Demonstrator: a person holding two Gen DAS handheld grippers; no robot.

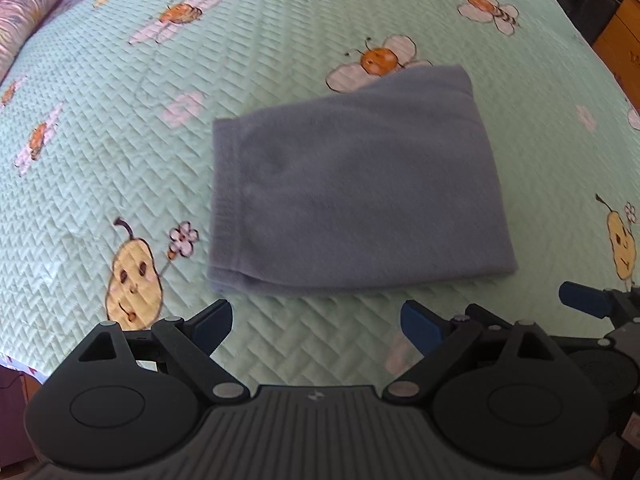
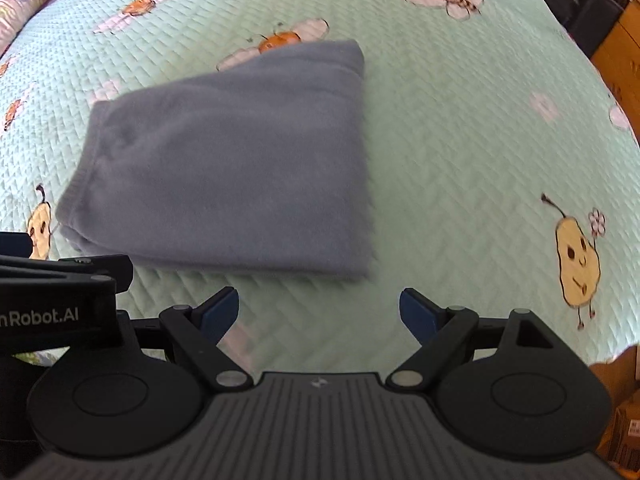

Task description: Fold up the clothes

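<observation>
Both grippers, left (image 1: 316, 322) and right (image 2: 319, 312), are hovering wide apart, empty, just beside the folded cloth (image 1: 352, 188) on the bed (image 1: 280, 40).

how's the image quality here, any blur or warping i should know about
Left wrist view: strong fisheye bending of the quilted bedspread, and the folded blue-grey garment is soft with blur while the left gripper is sharp. Right wrist view: same warping, the garment's right edge smeared, the right gripper crisp. Even light, no glare.
</observation>
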